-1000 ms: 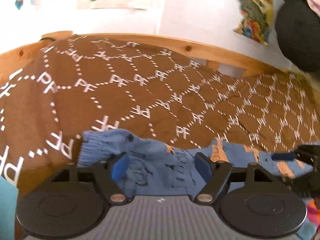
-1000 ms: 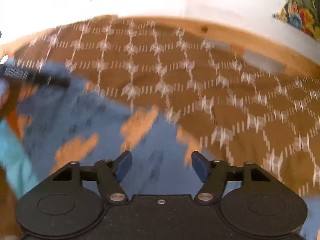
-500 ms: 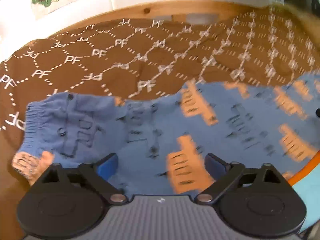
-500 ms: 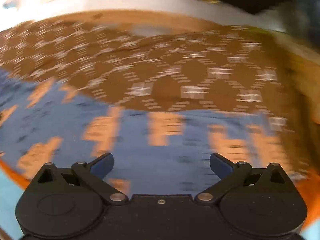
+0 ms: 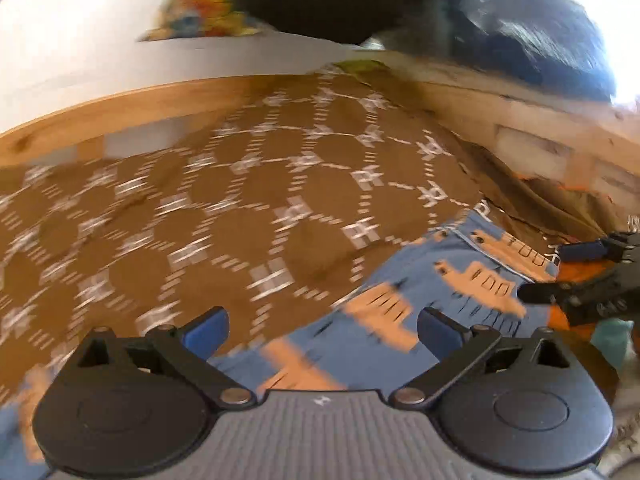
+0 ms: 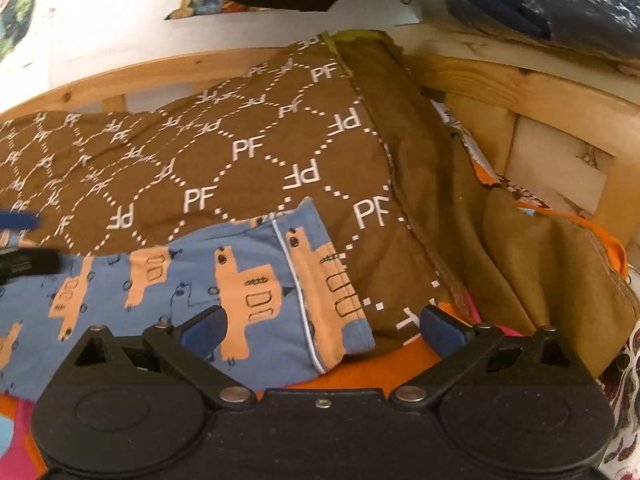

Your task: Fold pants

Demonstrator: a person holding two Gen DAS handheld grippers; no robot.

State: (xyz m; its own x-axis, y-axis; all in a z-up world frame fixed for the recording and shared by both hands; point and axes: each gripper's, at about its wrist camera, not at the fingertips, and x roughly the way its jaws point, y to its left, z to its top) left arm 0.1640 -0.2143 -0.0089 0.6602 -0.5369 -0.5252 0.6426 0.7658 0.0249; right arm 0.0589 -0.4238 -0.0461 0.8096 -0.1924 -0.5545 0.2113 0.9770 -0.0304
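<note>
Right wrist view: my right tool [image 6: 322,326] has its jaws spread wide with nothing pinched between them, and they have just been opening over the last second. Below it the pants [image 6: 168,280], blue with orange animal figures, lie flat on the brown quilt [image 6: 248,148] near the bed's near edge, the cuff end just ahead of the tool toward the wooden bed rail [image 6: 532,92] on the right.

The left tool [image 5: 320,330] has likewise just been opening and holds nothing; the pants [image 5: 400,320] lie under and to the right of it. A second ago both tools sat over bunched fabric; now the cloth lies spread lengthwise. I read that as a fold or lay-out just released, with the next grasp to be chosen.
</note>
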